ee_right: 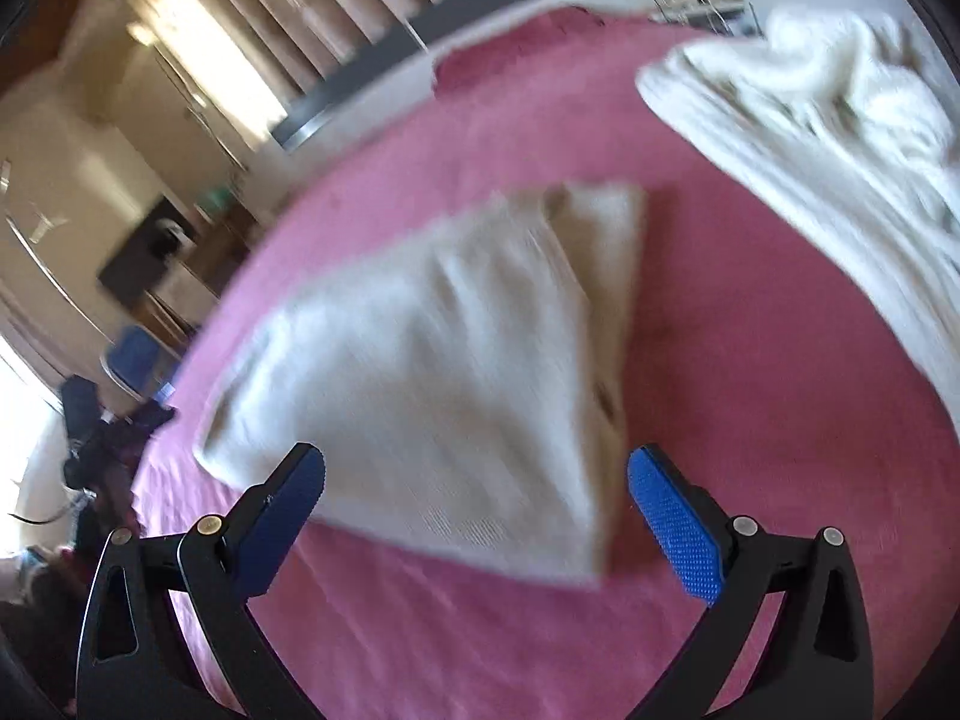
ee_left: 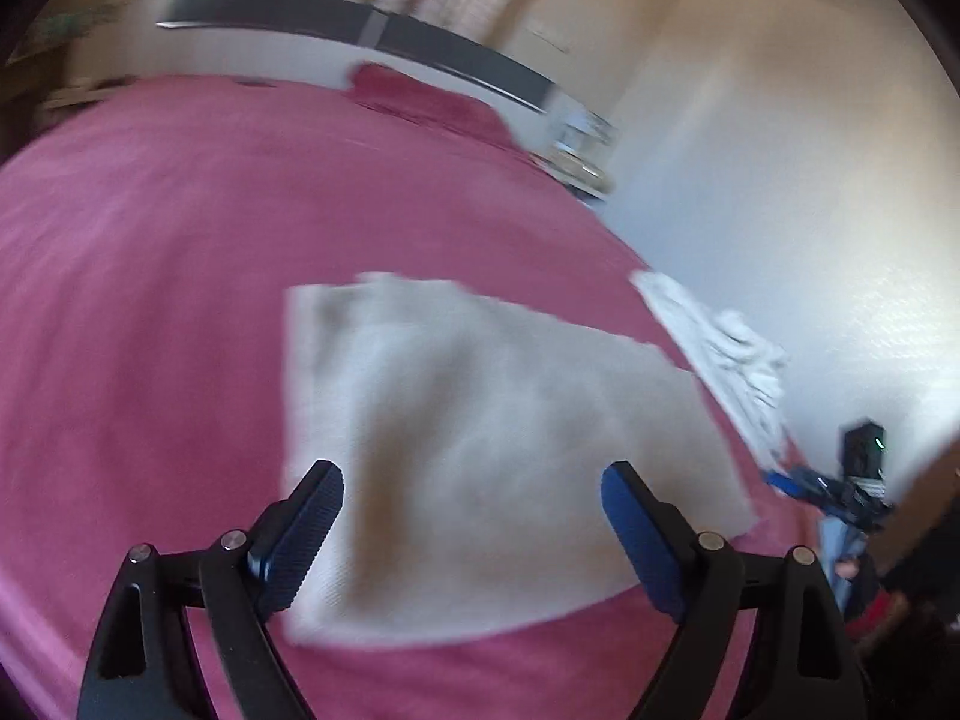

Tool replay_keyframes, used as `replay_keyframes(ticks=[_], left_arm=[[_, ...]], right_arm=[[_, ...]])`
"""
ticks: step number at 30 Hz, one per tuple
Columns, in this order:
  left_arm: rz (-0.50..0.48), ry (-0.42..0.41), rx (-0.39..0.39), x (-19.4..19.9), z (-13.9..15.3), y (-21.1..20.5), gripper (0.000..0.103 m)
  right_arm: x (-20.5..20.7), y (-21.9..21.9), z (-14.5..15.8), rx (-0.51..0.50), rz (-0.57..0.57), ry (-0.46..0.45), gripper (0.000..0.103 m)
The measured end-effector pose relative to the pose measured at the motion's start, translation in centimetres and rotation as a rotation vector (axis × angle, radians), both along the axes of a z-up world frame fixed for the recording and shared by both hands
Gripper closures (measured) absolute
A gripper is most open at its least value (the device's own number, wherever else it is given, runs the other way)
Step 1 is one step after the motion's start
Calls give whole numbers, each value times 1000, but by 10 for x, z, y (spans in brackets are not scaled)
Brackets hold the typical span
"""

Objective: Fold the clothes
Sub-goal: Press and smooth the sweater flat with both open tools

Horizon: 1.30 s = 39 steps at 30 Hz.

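A folded cream garment (ee_left: pixel 498 438) lies flat on the pink bedspread (ee_left: pixel 156 276); the same folded piece (ee_right: pixel 444 372) shows in the right wrist view, with a narrower layer along its right side. My left gripper (ee_left: pixel 471 495) hovers above its near edge, jaws wide apart, nothing between the blue pads (ee_left: pixel 642 540). My right gripper (ee_right: pixel 477 480) also stands open over the garment's near corner, clear of the cloth. At the far right of the left wrist view the other gripper (ee_left: pixel 834 492) is visible, blurred.
A heap of white unfolded clothes (ee_right: pixel 840 138) lies at the bed's right side, seen too as white clothes (ee_left: pixel 732 360). A dark red pillow (ee_left: pixel 420 96) and a dark headboard (ee_left: pixel 372 24) are at the far end. A bedside table (ee_left: pixel 585 150) stands by the wall. Pink bedspread (ee_right: pixel 750 360) lies between the pieces.
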<state>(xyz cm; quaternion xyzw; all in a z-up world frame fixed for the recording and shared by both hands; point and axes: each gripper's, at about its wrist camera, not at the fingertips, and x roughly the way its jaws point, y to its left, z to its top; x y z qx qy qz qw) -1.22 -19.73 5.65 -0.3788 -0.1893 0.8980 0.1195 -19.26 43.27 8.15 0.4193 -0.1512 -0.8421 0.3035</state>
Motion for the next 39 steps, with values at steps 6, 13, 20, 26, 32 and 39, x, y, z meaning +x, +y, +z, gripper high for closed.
replay_keyframes(ticks=[6, 13, 20, 26, 32, 39], left_arm=[[-3, -135, -25, -72, -57, 30, 13], [-32, -51, -72, -59, -32, 38, 13], [-93, -82, -171, -106, -24, 63, 13], [-72, -133, -198, -114, -45, 58, 13], [-60, -104, -360, -122, -25, 79, 13], [-17, -143, -361, -120, -37, 75, 12]], right_arm=[[-60, -47, -9, 72, 25, -3, 0], [-67, -46, -23, 150, 17, -69, 0], [-91, -95, 21, 130, 122, 46, 0], [-139, -121, -30, 208, 142, -116, 0], [-121, -139, 5, 241, 155, 28, 0], [-111, -166, -27, 480, 173, -7, 0]])
